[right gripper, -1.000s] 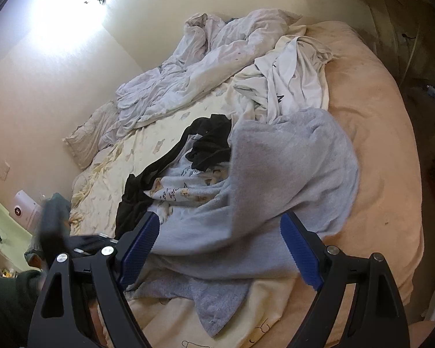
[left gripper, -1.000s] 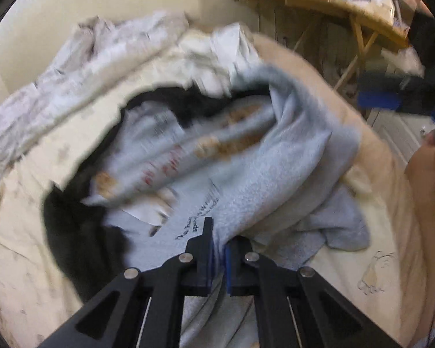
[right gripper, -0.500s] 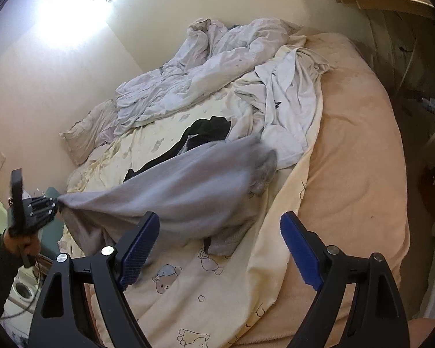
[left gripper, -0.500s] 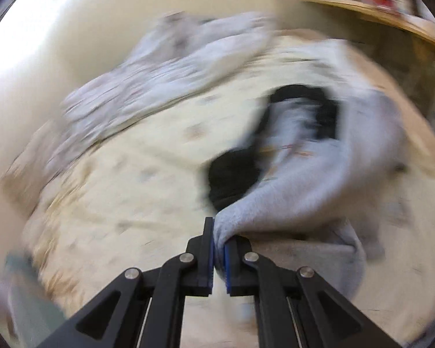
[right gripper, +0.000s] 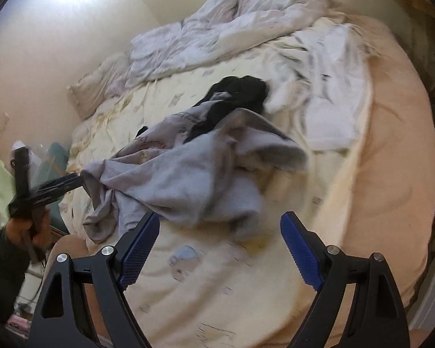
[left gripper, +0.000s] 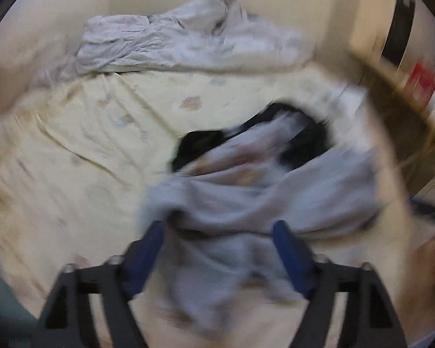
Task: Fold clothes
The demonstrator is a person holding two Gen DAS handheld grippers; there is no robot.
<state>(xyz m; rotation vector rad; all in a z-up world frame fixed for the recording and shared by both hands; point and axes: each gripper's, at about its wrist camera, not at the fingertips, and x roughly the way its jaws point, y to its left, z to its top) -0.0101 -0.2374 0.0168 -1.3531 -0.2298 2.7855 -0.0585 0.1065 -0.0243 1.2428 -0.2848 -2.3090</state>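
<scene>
Now your left gripper [left gripper: 217, 240] has just spread its jaws, releasing the grey garment [right gripper: 194, 174] crumpled on the bed [right gripper: 391, 150]; right gripper [right gripper: 217, 246] is wide, empty. Find one hem, pinch firmly.

The whole left wrist view is smeared by motion blur: the crumpled grey fleece garment [left gripper: 246, 203] has no sharp edge, and the wooden shelf [left gripper: 406, 95] at two o'clock is streaks. A black garment [right gripper: 235, 98] lies partly hidden under the grey one.
</scene>
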